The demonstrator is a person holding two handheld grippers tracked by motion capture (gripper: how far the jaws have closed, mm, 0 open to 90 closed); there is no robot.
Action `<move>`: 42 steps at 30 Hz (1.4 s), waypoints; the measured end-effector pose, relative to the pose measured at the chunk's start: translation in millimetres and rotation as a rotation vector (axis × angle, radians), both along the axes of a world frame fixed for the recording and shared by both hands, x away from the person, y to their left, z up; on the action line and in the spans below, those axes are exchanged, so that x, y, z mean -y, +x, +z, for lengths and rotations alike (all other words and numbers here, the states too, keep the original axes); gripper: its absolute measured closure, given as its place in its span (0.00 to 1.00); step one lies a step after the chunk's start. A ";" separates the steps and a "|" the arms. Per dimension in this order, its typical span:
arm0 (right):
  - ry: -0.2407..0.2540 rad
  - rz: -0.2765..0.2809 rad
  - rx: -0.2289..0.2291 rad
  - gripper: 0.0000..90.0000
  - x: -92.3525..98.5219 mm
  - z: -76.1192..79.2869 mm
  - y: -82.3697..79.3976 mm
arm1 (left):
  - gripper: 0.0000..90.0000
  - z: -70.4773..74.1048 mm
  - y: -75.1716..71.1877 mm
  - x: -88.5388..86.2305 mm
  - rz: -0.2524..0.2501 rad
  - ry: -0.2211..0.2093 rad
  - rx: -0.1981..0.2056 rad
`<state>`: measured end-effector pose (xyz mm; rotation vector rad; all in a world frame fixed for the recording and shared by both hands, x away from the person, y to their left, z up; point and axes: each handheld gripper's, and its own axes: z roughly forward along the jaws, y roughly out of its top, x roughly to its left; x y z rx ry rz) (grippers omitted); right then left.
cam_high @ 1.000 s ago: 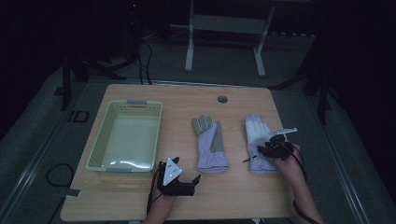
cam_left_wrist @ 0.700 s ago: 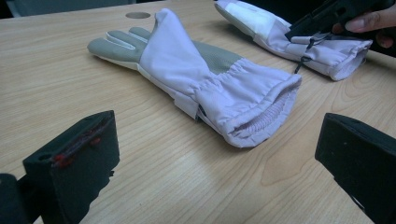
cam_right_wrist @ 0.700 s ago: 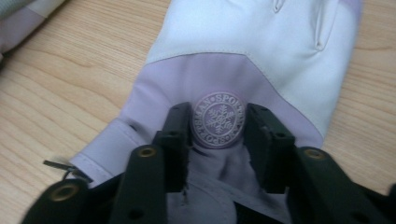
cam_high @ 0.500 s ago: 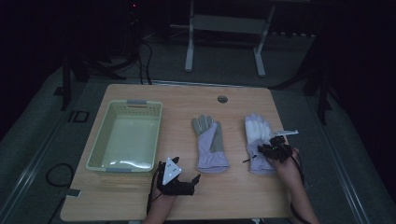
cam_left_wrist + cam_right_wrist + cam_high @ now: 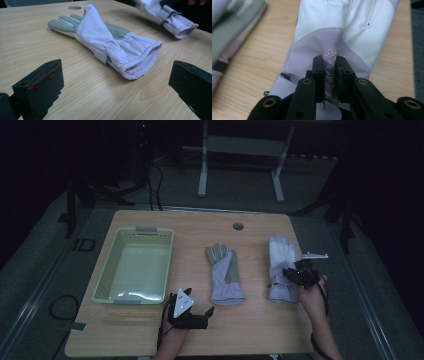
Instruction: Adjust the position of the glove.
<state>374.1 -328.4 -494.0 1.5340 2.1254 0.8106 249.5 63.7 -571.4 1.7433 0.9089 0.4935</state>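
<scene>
Two pale lilac-and-white gloves lie flat on the wooden table point(image 5: 150, 335). The middle glove point(image 5: 224, 270) point(image 5: 105, 40) points its fingers away, its cuff toward my left gripper point(image 5: 207, 316) point(image 5: 117, 72). That gripper rests near the front edge with its jaws wide open, just short of the cuff. The right glove point(image 5: 280, 255) point(image 5: 342, 30) lies near the table's right side. My right gripper point(image 5: 290, 274) point(image 5: 330, 67) is shut on a raised fold of its back, at the printed round logo.
A pale green plastic basket point(image 5: 106, 275) stands empty on the table's left half. A round cable hole point(image 5: 238, 226) sits near the far edge. A metal stand point(image 5: 240, 150) is on the floor behind the table. The right glove lies close to the right edge.
The right forearm has shifted slightly while its gripper stays on the right glove. The left gripper and the middle glove have not moved.
</scene>
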 end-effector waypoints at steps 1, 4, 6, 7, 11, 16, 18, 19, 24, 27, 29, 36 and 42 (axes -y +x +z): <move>0.000 -0.005 0.010 0.89 -0.9 4.9 -0.5 | 0.00 0.0 0.0 0.0 0.000 0.000 0.000; 0.007 -0.011 0.031 0.89 -5.3 21.5 -1.9 | 0.00 -0.1 0.1 -0.1 0.002 -0.001 0.000; 0.009 -0.016 0.047 0.89 -9.2 31.4 -3.0 | 0.00 -0.1 -0.2 -0.3 0.004 -0.001 0.002; 0.011 -0.010 0.047 0.89 -12.1 37.0 -3.3 | 0.00 0.0 -0.5 -0.2 0.007 0.001 0.005; 0.007 -0.009 0.072 0.89 -25.0 56.7 -5.1 | 0.00 -0.1 0.1 -1.0 0.005 -0.006 0.001; 0.026 -0.003 0.161 0.89 -47.3 84.8 -15.3 | 0.00 -0.2 -0.4 -1.1 0.003 -0.011 0.006; 0.036 0.007 0.181 0.89 -57.3 94.1 -18.5 | 0.00 -0.2 -0.5 -1.0 0.001 -0.010 0.006; 0.038 0.017 0.182 0.89 -63.2 97.5 -19.6 | 0.00 -0.2 -0.5 -1.1 0.001 -0.010 0.007; 0.027 0.066 0.190 0.89 -99.2 100.9 -24.1 | 0.00 -0.3 -0.4 -1.6 0.003 -0.014 0.006; 0.030 0.090 0.177 0.89 -118.8 95.3 -26.9 | 0.00 -0.3 -1.0 -2.1 0.012 -0.012 0.013; 0.035 0.108 0.157 0.89 -131.3 89.7 -28.5 | 0.00 0.1 -1.2 -3.9 0.009 -0.026 0.014; 0.056 0.134 0.083 0.89 -166.4 69.7 -30.7 | 0.00 0.2 -2.8 -2.0 0.009 -0.008 0.026; 0.020 0.130 0.053 0.89 -184.8 47.7 -28.0 | 0.00 -0.1 -2.1 -2.1 0.003 -0.008 0.018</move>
